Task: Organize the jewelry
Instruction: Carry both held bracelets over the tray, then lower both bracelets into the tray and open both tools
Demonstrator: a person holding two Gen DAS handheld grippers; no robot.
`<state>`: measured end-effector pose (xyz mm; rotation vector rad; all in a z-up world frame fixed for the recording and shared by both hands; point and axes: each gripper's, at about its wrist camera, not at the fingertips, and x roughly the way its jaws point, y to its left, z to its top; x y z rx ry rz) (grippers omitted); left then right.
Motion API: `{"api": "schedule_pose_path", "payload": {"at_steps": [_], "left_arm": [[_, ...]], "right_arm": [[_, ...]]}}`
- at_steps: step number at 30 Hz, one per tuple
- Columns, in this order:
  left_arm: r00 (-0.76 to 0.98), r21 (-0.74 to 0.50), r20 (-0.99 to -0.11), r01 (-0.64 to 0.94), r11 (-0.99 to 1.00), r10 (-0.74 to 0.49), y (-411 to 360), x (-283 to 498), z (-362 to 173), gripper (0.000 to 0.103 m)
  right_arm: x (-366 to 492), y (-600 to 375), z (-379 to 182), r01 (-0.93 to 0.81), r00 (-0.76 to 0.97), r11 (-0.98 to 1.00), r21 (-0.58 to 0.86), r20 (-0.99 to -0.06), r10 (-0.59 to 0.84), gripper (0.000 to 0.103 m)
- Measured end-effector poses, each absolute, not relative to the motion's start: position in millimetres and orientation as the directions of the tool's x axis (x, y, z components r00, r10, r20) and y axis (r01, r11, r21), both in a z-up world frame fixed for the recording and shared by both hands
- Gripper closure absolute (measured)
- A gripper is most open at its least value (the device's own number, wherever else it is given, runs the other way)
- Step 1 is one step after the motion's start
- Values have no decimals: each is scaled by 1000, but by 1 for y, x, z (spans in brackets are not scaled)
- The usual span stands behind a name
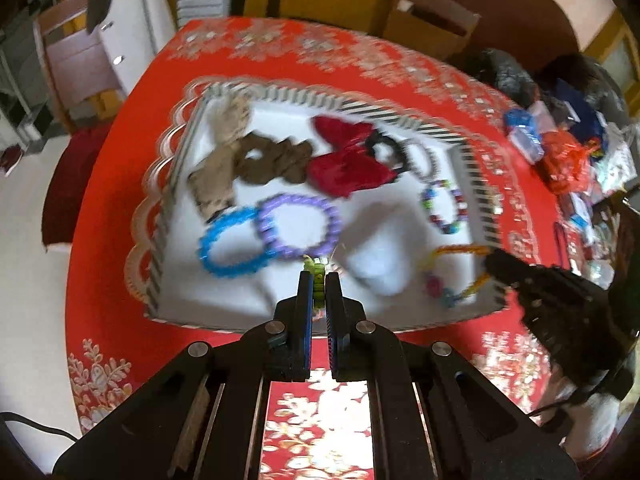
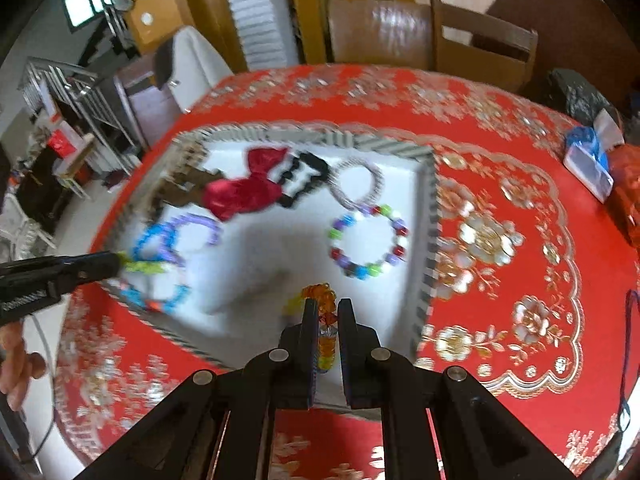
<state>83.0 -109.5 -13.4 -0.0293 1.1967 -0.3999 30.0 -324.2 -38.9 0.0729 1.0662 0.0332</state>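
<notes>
Green bead bracelet (image 1: 319,276) pinched in left tool (image 1: 319,280); orange bracelet (image 2: 323,300) gripped by right tool (image 2: 326,308), both over tray (image 2: 428,240) near edge; next, placing inside.

One tray (image 1: 476,184), two grippers, eight bracelets, two scrunchies, two bows.

We see green bracelet (image 1: 318,280) mostly hidden between left fingers (image 1: 306,300); orange bead bracelet (image 2: 325,320) partly hidden; tan scrunchie (image 1: 218,168) motion-blurred.
</notes>
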Motion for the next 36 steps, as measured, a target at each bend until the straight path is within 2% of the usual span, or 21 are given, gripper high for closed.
{"api": "schedule_pose_path", "payload": {"at_steps": [9,15,16,18,19,27,28,30,32,36], "left_arm": [[267,-214,-925,218,952,-270,-96,91,-46,99],[241,-222,-930,234,947,-278,-111,89,-57,99],[239,-223,-930,235,946,-278,-113,89,-58,99],[238,-222,-930,239,945,-279,-115,90,-58,99],[239,-223,-930,240,945,-280,-116,90,-57,99],[283,-178,-926,258,950,-250,-116,87,-45,97],[290,-169,-926,258,951,-243,-115,86,-43,95],[306,-154,-924,254,955,-230,-112,84,-38,83],[326,-154,-916,246,957,-232,-107,82,-32,56],[364,-133,-907,233,963,-213,-99,75,-22,52]], "right_arm": [[37,-324,-61,-10,423,1000,0,-906,4,94],[37,-330,-58,10,429,1000,9,-903,4,94],[36,-330,-56,14,437,1000,20,-900,12,92],[34,-329,-51,17,450,999,38,-893,27,70],[32,-328,-47,18,462,999,45,-886,32,66],[20,-318,-30,26,512,994,106,-855,78,66],[18,-318,-29,31,516,992,119,-852,86,66],[15,-316,-27,41,522,991,127,-848,87,65],[12,-313,-25,45,526,991,130,-846,87,65],[4,-307,-23,62,540,986,155,-836,98,63]]}}
